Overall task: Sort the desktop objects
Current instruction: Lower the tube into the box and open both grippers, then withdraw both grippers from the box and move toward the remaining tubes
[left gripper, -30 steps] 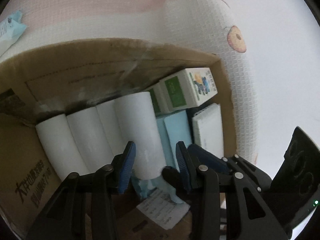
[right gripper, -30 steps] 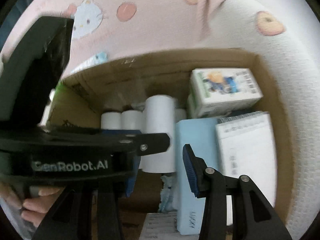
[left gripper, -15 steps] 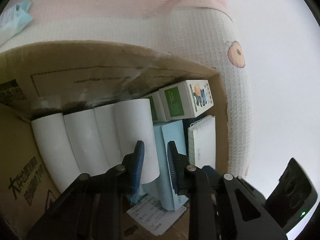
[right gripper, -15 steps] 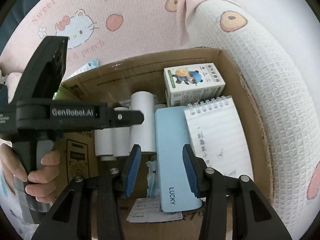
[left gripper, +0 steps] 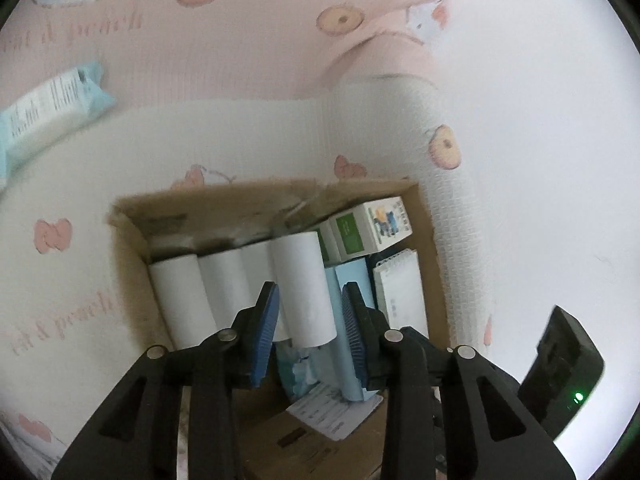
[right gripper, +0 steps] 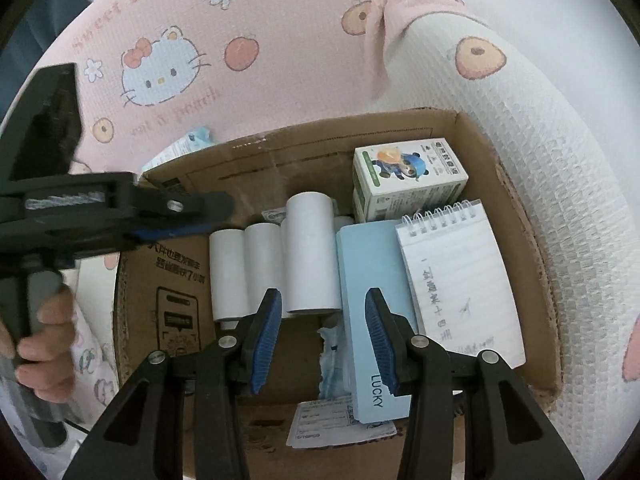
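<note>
An open cardboard box (right gripper: 480,152) lies on pink and white cartoon-print bedding. Inside it are several white paper rolls (right gripper: 310,252), a light blue case (right gripper: 368,272) marked LUCKY, a spiral notepad (right gripper: 456,276) and a panda-print carton (right gripper: 408,172). My left gripper (left gripper: 310,288) hovers above the rolls (left gripper: 300,288). Its jaws are opening and hold nothing. In the right wrist view the left gripper (right gripper: 216,216) reaches in from the left over the box's edge. My right gripper (right gripper: 323,296) hangs open over the box's middle, with nothing between its fingers.
A light blue tissue pack (left gripper: 48,100) lies on the bedding beyond the box, at the left. A printed paper slip (right gripper: 320,420) and a crumpled blue-white wrapper (right gripper: 330,360) sit at the box's near end. A hand (right gripper: 44,344) holds the left gripper's handle.
My left gripper has lifted up and back from the rolls, so the whole box shows. Its jaws narrowed, then widened again. The right gripper also drew back a little from the box.
</note>
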Demonstrator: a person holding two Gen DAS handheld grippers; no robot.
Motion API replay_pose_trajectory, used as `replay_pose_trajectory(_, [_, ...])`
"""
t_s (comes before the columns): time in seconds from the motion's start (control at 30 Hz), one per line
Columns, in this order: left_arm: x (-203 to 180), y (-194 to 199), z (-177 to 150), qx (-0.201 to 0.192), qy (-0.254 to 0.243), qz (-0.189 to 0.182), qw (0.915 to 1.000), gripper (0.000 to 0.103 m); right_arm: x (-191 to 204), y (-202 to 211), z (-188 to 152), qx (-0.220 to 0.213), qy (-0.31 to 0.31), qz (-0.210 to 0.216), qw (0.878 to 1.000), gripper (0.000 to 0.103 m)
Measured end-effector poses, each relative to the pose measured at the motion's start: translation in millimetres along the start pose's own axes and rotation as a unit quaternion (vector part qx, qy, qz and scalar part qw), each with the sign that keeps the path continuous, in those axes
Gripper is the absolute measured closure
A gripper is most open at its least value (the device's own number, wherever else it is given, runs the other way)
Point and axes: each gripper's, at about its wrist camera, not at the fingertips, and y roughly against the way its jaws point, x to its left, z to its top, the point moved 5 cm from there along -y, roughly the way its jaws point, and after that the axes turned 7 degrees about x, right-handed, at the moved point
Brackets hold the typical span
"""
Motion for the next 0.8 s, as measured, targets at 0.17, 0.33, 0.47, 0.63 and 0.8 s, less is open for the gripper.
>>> replay_pose_trajectory(0.17, [9, 37, -8, -0.054, -0.014, 0.005, 0.9984, 0.092, 16, 10, -3, -0.011, 0.017, 0.0, 1.0, 0.063])
replay_pose_trajectory(0.33, [13, 58, -23, -0.084, -0.029, 0.017, 0.9959, 0.094, 31, 19, -7, -0.021, 0.069, -0.03, 0.997, 0.063])
replay_pose_trajectory(0.47, [9, 62, -42, -0.097, -0.05, 0.02, 0.9938, 0.094, 46, 34, -15, -0.049, 0.107, -0.053, 0.992, 0.063])
replay_pose_trajectory(0.63, [7, 66, -66, -0.091, -0.071, 0.024, 0.993, 0.094, 78, 43, -33, -0.069, 0.145, -0.023, 0.987, 0.062])
replay_pose_trajectory(0.8, [9, 79, -94, -0.111, -0.12, 0.052, 0.9852, 0.094, 102, 46, -46, -0.079, 0.16, -0.031, 0.983, 0.062])
